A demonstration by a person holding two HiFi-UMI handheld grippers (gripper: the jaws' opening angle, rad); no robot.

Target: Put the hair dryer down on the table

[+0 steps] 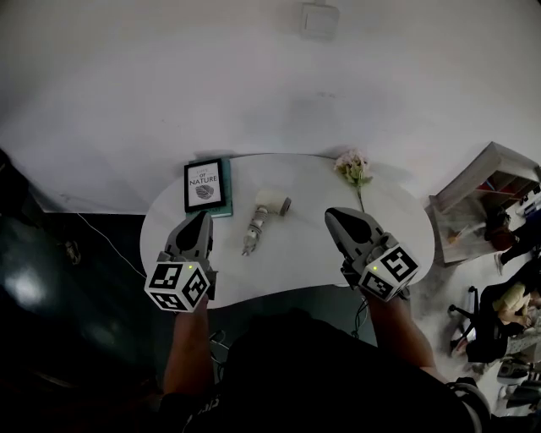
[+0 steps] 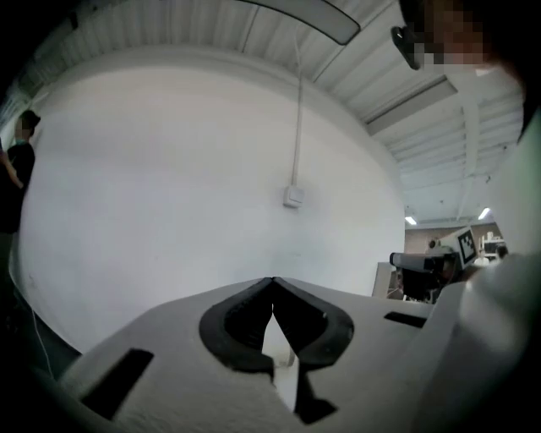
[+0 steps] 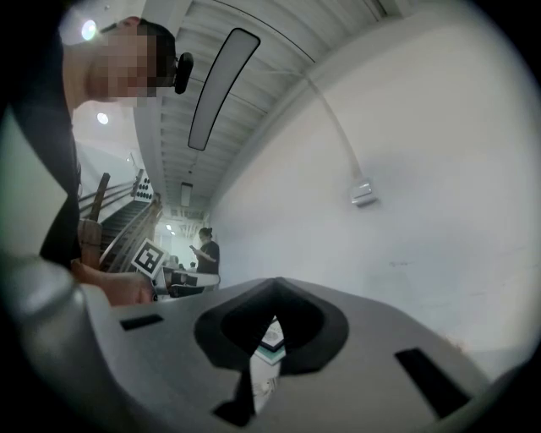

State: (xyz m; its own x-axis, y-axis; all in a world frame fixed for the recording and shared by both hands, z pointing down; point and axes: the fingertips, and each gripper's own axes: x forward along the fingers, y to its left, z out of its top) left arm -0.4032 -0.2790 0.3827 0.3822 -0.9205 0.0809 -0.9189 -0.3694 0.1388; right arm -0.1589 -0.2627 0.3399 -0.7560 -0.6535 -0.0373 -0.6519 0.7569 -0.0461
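Note:
The hair dryer (image 1: 269, 204) lies on the white table (image 1: 304, 262), its white barrel towards the wall and its folded silver handle pointing at me. No gripper touches it. My left gripper (image 1: 204, 216) hovers over the table's left part, just left of the dryer and in front of a book, jaws shut and empty. My right gripper (image 1: 331, 213) hovers to the dryer's right, also shut with nothing held. In the left gripper view the left gripper (image 2: 272, 281) points level at the white wall. In the right gripper view the right gripper (image 3: 275, 282) does the same.
A book (image 1: 206, 185) lies at the table's back left and a pale flower sprig (image 1: 354, 168) at the back right. A wall switch (image 1: 319, 19) is above. A low shelf unit (image 1: 486, 190) and clutter stand on the floor to the right. A cable (image 1: 106, 243) runs on the dark floor to the left.

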